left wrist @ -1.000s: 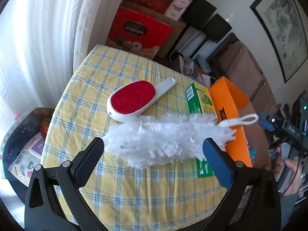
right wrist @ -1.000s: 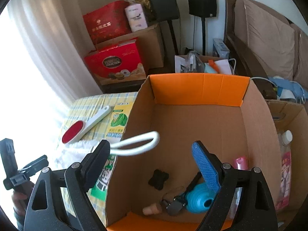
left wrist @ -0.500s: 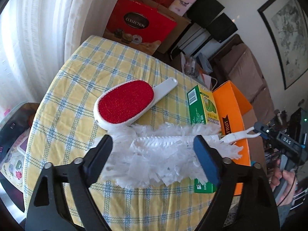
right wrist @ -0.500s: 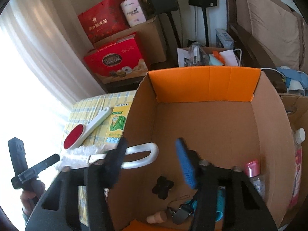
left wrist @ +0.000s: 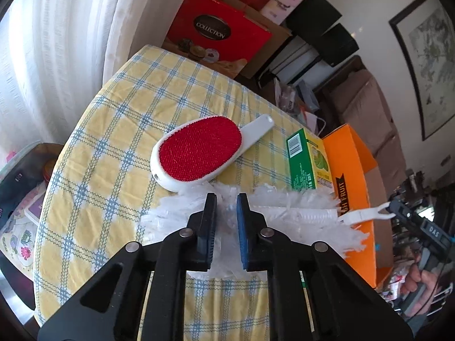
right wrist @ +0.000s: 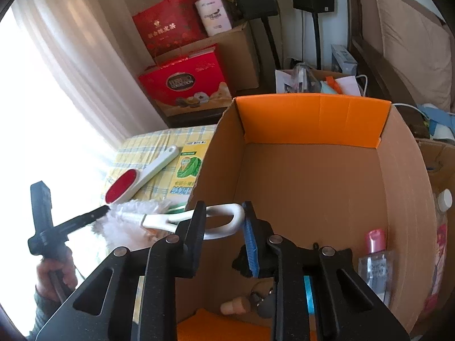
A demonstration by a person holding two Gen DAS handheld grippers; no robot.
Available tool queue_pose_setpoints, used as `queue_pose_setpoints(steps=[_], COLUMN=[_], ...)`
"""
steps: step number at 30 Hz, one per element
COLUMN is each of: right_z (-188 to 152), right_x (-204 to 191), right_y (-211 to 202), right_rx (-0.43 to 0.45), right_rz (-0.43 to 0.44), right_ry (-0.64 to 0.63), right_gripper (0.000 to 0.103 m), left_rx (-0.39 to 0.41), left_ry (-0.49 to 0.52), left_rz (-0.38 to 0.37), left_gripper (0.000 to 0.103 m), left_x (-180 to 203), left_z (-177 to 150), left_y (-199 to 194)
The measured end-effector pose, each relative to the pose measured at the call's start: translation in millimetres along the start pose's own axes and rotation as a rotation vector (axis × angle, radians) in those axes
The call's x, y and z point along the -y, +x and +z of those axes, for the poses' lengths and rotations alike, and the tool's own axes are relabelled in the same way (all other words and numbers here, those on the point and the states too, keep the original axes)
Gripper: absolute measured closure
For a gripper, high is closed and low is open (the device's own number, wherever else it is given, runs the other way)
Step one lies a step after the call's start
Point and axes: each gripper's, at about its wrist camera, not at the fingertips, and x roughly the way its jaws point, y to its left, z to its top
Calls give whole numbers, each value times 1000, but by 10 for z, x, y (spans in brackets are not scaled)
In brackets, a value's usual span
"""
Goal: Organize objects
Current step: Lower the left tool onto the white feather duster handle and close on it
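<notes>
The white duster (left wrist: 287,213) lies across the near edge of the bench (left wrist: 119,130), its fluffy head on the checked cloth and its looped handle (right wrist: 224,221) reaching over the rim of the cardboard box (right wrist: 312,187). The left gripper (left wrist: 226,201) has just been closing and now stands narrow, its pads pinching the fluffy head; the right gripper (right wrist: 223,213) has just been closing too and now clamps the handle loop between its pads. The step in hand appears to be a two-point lift of the duster into the box. To do it well, raise both ends together and keep the shaft level, since the soft fibres probably give the left gripper a weak hold and may slip under a sideways pull. The red lint brush (left wrist: 199,153) touches the duster's head on its far side, so lift straight up before travelling, or the brush may be dragged along. The green carton (left wrist: 308,162) stands just beside the box wall, close to the shaft. The near box wall is the edge to clear: the head must rise above it. Inside, the box floor is largely open, with small items and a clear bottle (right wrist: 375,264) near the front and right
</notes>
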Motion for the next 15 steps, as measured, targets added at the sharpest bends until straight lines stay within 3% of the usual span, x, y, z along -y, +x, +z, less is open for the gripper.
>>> queue_pose_setpoints(steps=[3,6,10,11,12,14,15], right_z=[-31,-60,-126,-144,-167,-219,-235], right_x=[-18,-70,-185,-185,-175,-157,-143], right_y=[-86,-138,-166,-165,-162,-165,-166], right_rx=[13,17,22,18,11,2,-4], right_rz=[14,58,20,15,17,20,22], right_ry=[7,9,-30,-32,-31,-35,-38], right_gripper=[81,85,85,85,84,84,84], left_rx=[8,-6,-12,-30,-40,-31,-22], left_ry=[-1,-8,6,-14,-30,-45,-45], left_rz=[-30,-112,-73,-72,-74,-69,-68], left_gripper=[98,103,101,96,79,57,52], left_x=[42,125,208,178,148,105,95], left_z=[2,4,-12,-29,-51,-121,-152], left_y=[-50,-81,-109,-91,-77,-88,-105])
